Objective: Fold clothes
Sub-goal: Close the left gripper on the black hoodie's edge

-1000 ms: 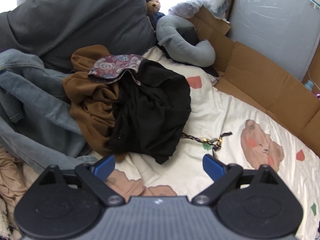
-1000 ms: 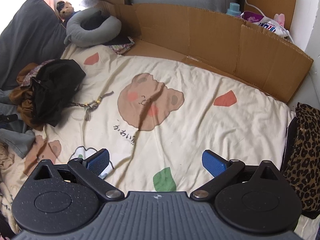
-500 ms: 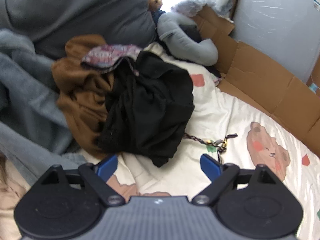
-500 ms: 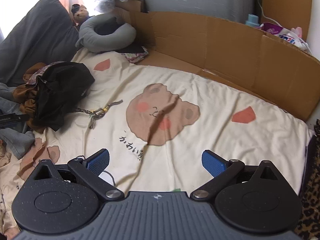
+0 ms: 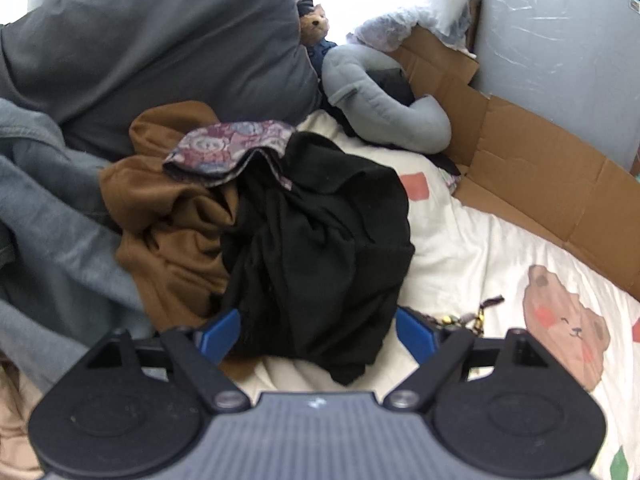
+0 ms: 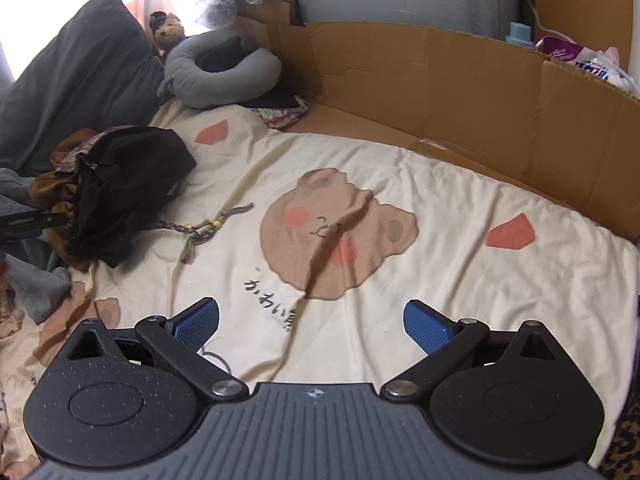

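The left gripper [image 5: 318, 330] hangs low over the near edge of a black garment [image 5: 320, 240], its blue fingers [image 5: 220, 334] spread to either side of the cloth's lower folds and closing, with the fabric between them but not yet pinched. The right gripper [image 6: 312, 322] hovers above the bare bedsheet [image 6: 460, 280], its fingers [image 6: 428, 328] released and wide apart, with nothing between them.

The black garment lies crumpled on the bed, heaped against a brown garment [image 5: 168, 216] on its left. A patterned cloth [image 5: 228, 148] drapes over the top of both. Further left, grey fabric [image 5: 48, 232] is bunched. A braided cord [image 6: 200, 228] with beads trails from under the black garment across the sheet toward a printed bear [image 6: 336, 232].

Beyond the pile, a dark grey pillow [image 5: 160, 40] leans, with a grey neck pillow [image 5: 376, 100] beside it and a small teddy [image 5: 316, 26] behind. A cardboard wall [image 6: 440, 88] lines the bed's far side.
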A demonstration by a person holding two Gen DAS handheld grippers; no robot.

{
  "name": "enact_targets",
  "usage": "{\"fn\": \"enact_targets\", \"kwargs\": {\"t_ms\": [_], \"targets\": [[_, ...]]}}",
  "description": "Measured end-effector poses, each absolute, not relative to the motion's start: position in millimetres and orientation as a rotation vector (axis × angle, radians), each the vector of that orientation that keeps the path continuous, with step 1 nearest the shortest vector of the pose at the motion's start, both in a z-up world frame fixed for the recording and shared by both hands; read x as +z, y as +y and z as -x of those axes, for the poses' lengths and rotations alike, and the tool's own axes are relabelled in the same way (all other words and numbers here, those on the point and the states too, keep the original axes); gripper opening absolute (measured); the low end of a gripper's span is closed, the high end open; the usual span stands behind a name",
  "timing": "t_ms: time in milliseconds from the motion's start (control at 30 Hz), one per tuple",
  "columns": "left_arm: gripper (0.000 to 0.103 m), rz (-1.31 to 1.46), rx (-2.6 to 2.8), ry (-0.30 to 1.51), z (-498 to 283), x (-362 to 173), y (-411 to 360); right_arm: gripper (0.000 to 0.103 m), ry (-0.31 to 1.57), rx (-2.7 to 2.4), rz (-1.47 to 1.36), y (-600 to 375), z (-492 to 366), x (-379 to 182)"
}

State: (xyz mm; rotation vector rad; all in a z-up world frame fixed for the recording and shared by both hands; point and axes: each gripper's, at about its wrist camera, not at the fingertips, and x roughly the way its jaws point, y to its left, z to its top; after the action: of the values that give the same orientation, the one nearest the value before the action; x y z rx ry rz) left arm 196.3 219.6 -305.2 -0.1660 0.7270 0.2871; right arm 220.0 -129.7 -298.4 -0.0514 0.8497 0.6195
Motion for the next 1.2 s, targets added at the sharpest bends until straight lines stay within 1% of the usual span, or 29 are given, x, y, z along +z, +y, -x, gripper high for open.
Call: {"fn": "enact_targets", "kwargs": {"t_ms": [233, 300, 333, 367, 433, 467, 533, 633, 767, 967, 1067, 1133, 1200], "targets": [[0.087, 0.113, 0.268, 0.748, -213.6, -330.7, 225.2, 0.101, 0.883, 0.631, 0.065, -125.8, -216.9, -312.8], [0.080, 0.102, 0.263, 0.754, -217.7, -341.3, 227.2, 0.101, 0.892, 0.633, 0.062, -125.4, -215.6, -315.3], [0.059, 0.110, 0.257, 0.757, -219.7, -346.1, 228.8, 0.101, 0.894, 0.633, 0.064, -125.0, -215.1, -316.2], [0.034, 0.118, 0.250, 0.760, -221.6, -350.9, 230.4, 0.101, 0.893, 0.635, 0.068, -124.4, -214.8, -316.5], [0.013, 0.130, 0.271, 0.783, -228.1, -358.1, 232.9, 0.101, 0.904, 0.645, 0.074, -123.2, -214.7, -317.0], [0.013, 0.140, 0.272, 0.773, -228.1, -358.9, 233.6, 0.101, 0.910, 0.650, 0.074, -122.9, -214.9, -317.3], [0.006, 0.147, 0.263, 0.758, -227.4, -358.0, 232.6, 0.099, 0.916, 0.650, 0.065, -124.2, -215.3, -317.8], [0.004, 0.146, 0.217, 0.741, -224.4, -353.0, 224.2, 0.098, 0.925, 0.650, 0.052, -126.1, -216.0, -318.5], [0.003, 0.143, 0.145, 0.746, -219.5, -346.7, 205.9, 0.093, 0.928, 0.654, 0.048, -127.4, -215.8, -317.9], [0.003, 0.181, 0.059, 0.731, -212.5, -333.6, 180.2, 0.091, 0.916, 0.670, 0.024, -130.3, -215.0, -314.4], [0.003, 0.200, 0.016, 0.742, -209.3, -329.8, 164.3, 0.084, 0.923, 0.686, 0.004, -131.4, -214.9, -313.9], [0.003, 0.220, -0.011, 0.753, -205.8, -328.6, 154.2, 0.074, 0.933, 0.707, -0.022, -133.1, -215.5, -313.6], [0.002, 0.231, -0.041, 0.758, -201.2, -327.0, 142.0, 0.072, 0.936, 0.722, -0.040, -133.7, -215.4, -312.5]]}}
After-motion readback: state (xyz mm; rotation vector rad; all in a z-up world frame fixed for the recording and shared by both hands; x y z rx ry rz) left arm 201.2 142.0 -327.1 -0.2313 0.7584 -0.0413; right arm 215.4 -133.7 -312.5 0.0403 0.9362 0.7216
